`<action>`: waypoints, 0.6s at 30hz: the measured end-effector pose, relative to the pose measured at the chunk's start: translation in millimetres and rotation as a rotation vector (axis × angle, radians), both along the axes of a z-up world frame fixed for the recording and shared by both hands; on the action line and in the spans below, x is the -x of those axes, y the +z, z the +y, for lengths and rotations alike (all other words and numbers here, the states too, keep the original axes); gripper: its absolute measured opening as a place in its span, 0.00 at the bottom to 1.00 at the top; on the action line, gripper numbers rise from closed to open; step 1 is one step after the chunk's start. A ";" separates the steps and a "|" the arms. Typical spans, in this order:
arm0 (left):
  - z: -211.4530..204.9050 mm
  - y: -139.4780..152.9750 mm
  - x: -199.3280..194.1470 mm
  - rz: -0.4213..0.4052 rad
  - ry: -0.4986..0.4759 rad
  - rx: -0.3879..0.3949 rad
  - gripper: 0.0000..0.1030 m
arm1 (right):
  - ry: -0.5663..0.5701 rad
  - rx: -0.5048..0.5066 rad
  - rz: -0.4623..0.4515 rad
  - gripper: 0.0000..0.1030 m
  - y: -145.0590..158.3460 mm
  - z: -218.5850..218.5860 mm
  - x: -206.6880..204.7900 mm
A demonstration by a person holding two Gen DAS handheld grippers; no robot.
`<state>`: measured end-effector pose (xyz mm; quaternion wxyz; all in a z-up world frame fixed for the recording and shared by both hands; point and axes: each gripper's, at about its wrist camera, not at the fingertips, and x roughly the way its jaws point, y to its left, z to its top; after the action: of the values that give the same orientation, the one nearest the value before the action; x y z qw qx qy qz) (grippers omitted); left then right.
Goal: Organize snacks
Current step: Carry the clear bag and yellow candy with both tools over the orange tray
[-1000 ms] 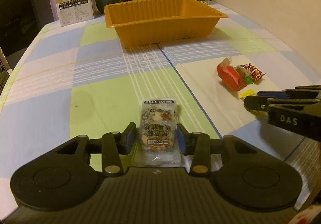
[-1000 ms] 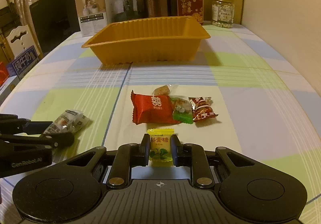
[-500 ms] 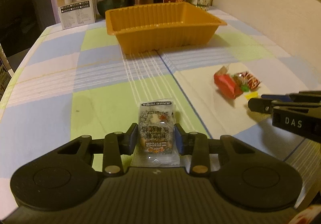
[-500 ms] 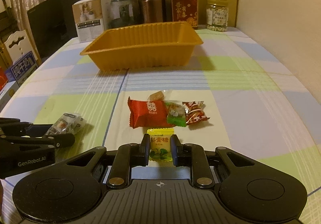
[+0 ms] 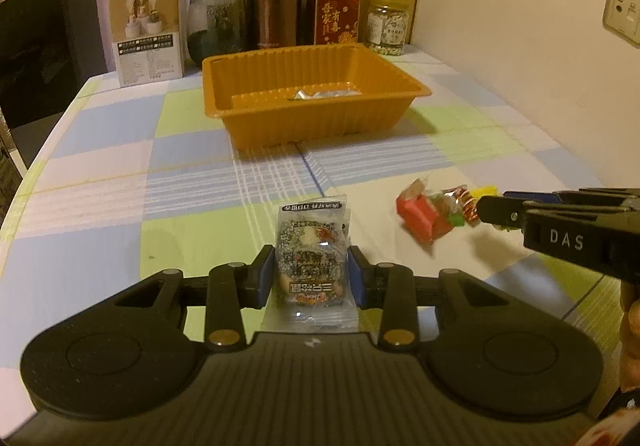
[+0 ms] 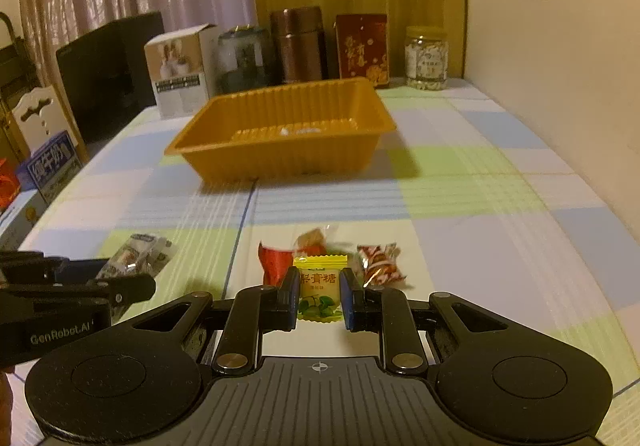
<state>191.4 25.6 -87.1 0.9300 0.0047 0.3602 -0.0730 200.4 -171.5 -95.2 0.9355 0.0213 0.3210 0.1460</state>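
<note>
In my left gripper [image 5: 312, 272] the clear-wrapped snack packet [image 5: 312, 254] stood upright between the two blue-padded fingers [image 5: 264, 278], which had just closed a little further and pressed its sides; its printed top edge stuck out past the fingertips and its sealed bottom edge hung toward the camera, clear of the bench [image 5: 120, 206]. My right gripper [image 6: 320, 292] was clamped tight on the yellow candy [image 6: 320, 286], the fingers [image 6: 290, 296] squeezing the wrapper from both sides with the yellow top rising just above them. Just beyond that candy, on the checked cloth, lay the red packet [image 6: 272, 262], an orange-brown sweet [image 6: 314, 236] and a red-and-white wrapped candy [image 6: 378, 262], close together. Farther up the bench sat the orange tray [image 6: 280, 162], with what looked like a clear wrapper on its floor, too small for me to identify. Behind it, along the far edge, stood a white box [image 6: 180, 74], a brown canister [image 6: 298, 44], a red box [image 6: 362, 48] and a glass jar [image 6: 426, 58].
</note>
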 end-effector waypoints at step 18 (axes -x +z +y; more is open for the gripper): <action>-19.1 48.7 -40.4 -0.118 -0.014 0.070 0.33 | 0.003 -0.032 -0.097 0.21 59.2 5.7 -40.9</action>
<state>231.8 6.5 -38.4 0.9487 -0.0208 0.3020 -0.0919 241.3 -165.7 -36.0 0.9494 0.0287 0.2728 0.1532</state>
